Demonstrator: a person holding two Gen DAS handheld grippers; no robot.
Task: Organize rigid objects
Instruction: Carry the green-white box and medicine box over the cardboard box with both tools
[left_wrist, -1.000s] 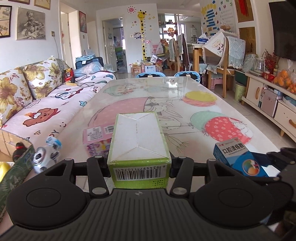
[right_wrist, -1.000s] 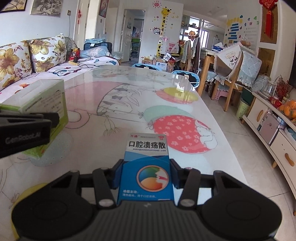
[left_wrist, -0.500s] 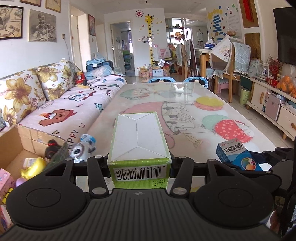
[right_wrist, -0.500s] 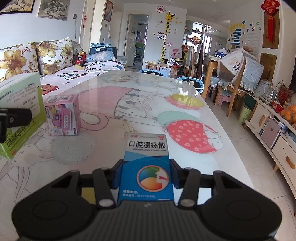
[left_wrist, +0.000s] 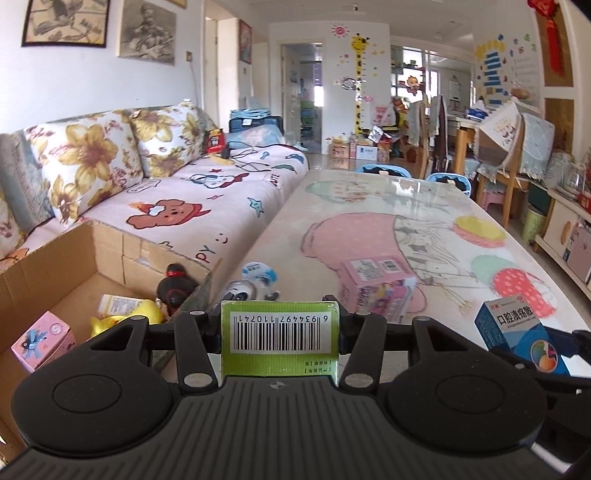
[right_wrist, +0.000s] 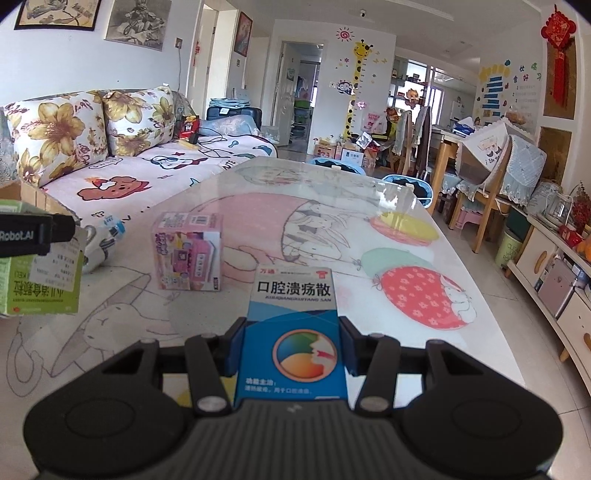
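Note:
My left gripper (left_wrist: 279, 325) is shut on a green box (left_wrist: 279, 341) with a barcode end facing the camera; the same green box (right_wrist: 40, 284) shows at the left edge of the right wrist view. My right gripper (right_wrist: 291, 330) is shut on a blue medicine box (right_wrist: 293, 332), held above the table; the blue medicine box (left_wrist: 517, 332) also appears at the right in the left wrist view. A pink toy box (left_wrist: 376, 284) (right_wrist: 188, 254) stands on the table (left_wrist: 369, 221). An open cardboard box (left_wrist: 66, 266) sits left of the table, holding small items.
A small white and blue toy robot (left_wrist: 251, 284) lies at the table's left edge. Inside the cardboard box are a pink carton (left_wrist: 42, 339), a yellow duck (left_wrist: 118, 317) and a dark doll (left_wrist: 175, 288). A sofa (left_wrist: 166, 199) runs along the left; chairs and cabinets stand at the right.
Both grippers have swung left with their boxes. The cardboard box has come into the left wrist view, and the green box now shows mainly its barcode end. The pink toy box has shifted right.

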